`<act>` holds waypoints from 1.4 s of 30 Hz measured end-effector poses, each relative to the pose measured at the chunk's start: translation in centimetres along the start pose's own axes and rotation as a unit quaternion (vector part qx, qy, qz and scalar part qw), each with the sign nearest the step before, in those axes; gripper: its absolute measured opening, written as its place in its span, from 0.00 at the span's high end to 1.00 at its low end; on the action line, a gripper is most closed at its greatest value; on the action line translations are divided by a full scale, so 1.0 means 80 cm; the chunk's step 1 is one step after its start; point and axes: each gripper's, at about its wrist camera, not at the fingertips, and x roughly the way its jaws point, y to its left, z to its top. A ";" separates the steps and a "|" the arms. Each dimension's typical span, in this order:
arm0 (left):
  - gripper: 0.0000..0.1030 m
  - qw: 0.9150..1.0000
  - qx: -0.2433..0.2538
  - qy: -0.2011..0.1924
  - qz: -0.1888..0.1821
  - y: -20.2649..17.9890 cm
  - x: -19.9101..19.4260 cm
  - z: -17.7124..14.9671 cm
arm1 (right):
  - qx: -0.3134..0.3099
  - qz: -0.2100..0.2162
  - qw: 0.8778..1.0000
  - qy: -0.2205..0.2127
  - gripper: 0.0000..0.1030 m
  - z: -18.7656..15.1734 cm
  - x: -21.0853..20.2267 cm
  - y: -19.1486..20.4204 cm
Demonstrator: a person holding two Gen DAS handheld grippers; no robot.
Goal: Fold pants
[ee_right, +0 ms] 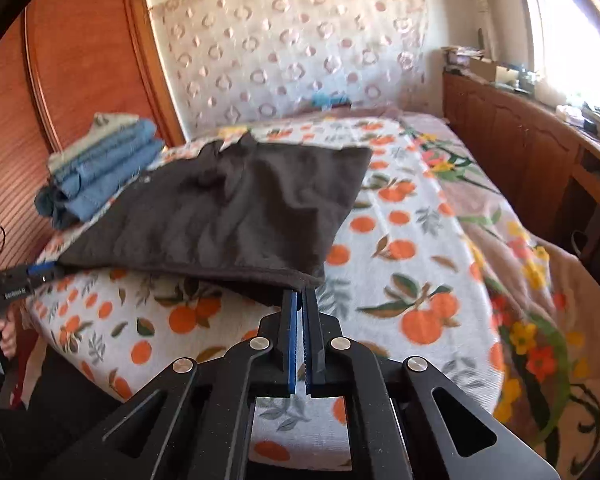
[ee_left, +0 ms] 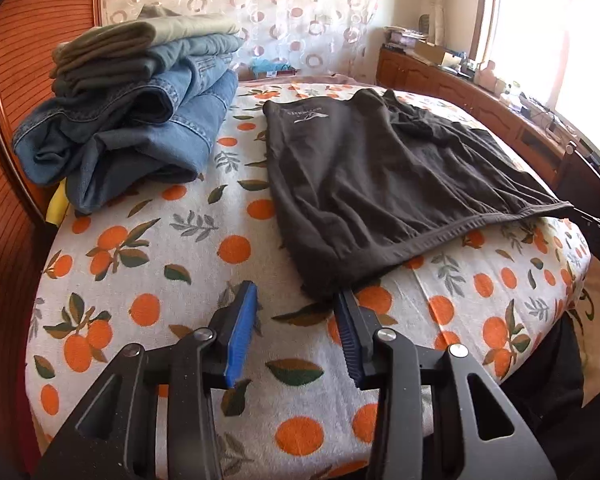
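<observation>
A bedroom: the bed [ee_left: 160,280] carries a white cover printed with oranges and leaves, a wooden headboard [ee_left: 16,92] rises on one side, and a low wooden cabinet [ee_left: 480,92] runs under the bright window.

The dark brown pants [ee_left: 380,184] lie folded flat on the cover, the hemmed edge towards me and a small pale logo at the far end. Beside them, well clear, stands a stack of folded jeans and olive garments [ee_left: 140,112] near the headboard.

My left gripper [ee_left: 296,300] hovers at the near corner of the pants with its jaws partly apart; the blue pads [ee_left: 242,332] stand either side of bare cover, and one finger's tip sits at the corner of the cloth, with nothing pinched between.

My right gripper [ee_right: 300,296] has its jaws pressed together at the other near corner of the pants; the tips meet the hem there, and the cloth appears caught between them.
</observation>
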 end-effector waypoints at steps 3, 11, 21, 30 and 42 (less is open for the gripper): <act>0.66 1.000 -0.002 -0.009 -0.011 -0.003 -0.002 0.005 | -0.003 0.004 1.000 0.005 0.98 0.001 0.001 0.000; 0.97 0.999 -0.016 -0.028 -0.031 -0.006 -0.008 0.014 | -0.001 0.013 1.000 0.015 0.98 0.002 0.005 -0.007; 0.97 0.999 0.000 -0.026 -0.043 -0.028 -0.049 -0.008 | -0.013 0.015 1.000 0.020 0.98 -0.011 -0.033 -0.012; 0.90 0.999 -0.012 -0.008 -0.042 -0.024 -0.036 -0.019 | 0.025 0.013 0.999 0.029 1.00 -0.014 -0.023 -0.028; 0.70 0.998 0.004 -0.042 -0.043 -0.024 -0.068 -0.012 | -0.008 0.022 0.999 0.035 0.89 -0.017 -0.018 -0.006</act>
